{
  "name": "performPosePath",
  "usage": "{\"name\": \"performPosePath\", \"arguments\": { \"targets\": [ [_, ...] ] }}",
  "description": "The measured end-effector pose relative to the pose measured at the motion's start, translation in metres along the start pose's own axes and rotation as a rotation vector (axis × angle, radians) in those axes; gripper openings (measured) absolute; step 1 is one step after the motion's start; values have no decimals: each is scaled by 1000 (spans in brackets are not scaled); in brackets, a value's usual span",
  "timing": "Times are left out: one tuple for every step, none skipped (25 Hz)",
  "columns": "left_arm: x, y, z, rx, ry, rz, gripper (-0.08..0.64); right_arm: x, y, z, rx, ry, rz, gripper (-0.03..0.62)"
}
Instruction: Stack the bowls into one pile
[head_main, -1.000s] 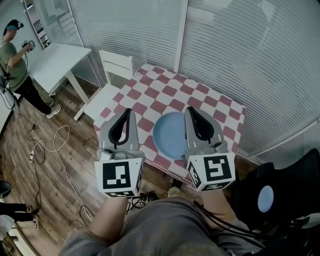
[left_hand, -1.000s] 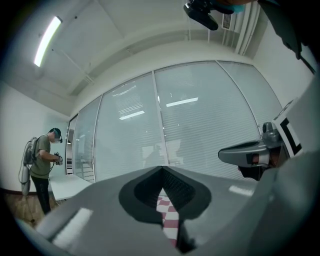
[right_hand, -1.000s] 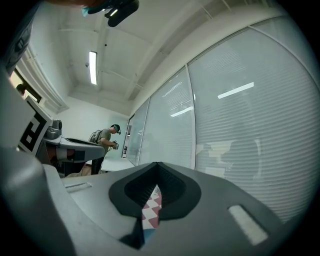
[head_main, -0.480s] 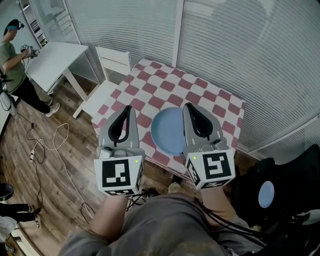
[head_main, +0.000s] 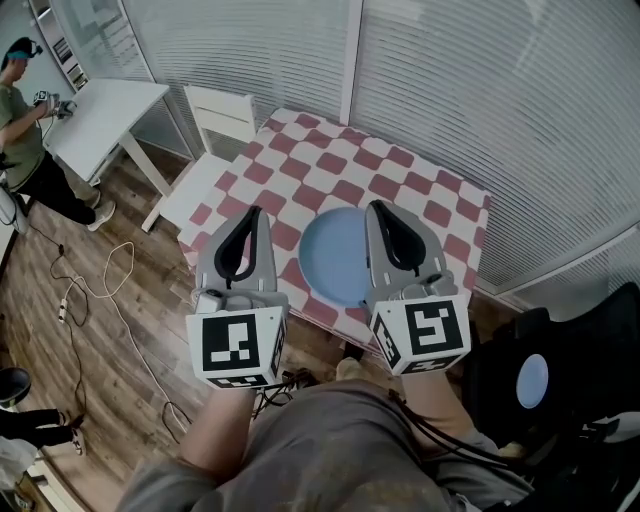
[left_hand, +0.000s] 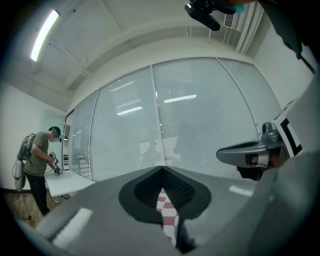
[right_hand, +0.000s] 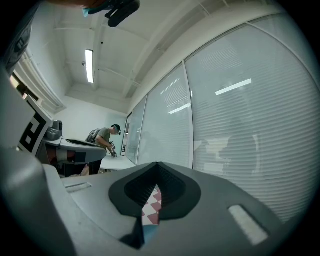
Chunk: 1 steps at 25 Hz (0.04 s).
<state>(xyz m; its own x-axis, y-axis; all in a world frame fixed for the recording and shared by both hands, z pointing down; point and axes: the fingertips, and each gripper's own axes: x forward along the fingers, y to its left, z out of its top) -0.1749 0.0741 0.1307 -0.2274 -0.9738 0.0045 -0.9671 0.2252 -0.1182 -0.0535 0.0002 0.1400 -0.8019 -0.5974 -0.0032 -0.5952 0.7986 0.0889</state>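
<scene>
Left tongs (head_main: 254, 214), closed on nothing, are held level over the near left of the checked worktop (head_main: 400, 160). The blue bowl (head_main: 335, 257) lies below and between your tools. Right tongs (head_main: 376, 208), likewise closed and empty, look nearer it.

Blue bowl (head_main: 338, 256) on checkered table (head_main: 405, 178)

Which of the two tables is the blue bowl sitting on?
The table with the red-and-white checked cloth, the nearer one, carries the blue bowl. The other table is plain white, off to the left.
</scene>
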Motion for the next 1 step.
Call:
{"name": "performPosePath", "arguments": {
  "targets": [
    [1, 0, -1, 0, 0, 0, 0, 1, -1, -1, 0, 1, -1, 25]
  ]
}}
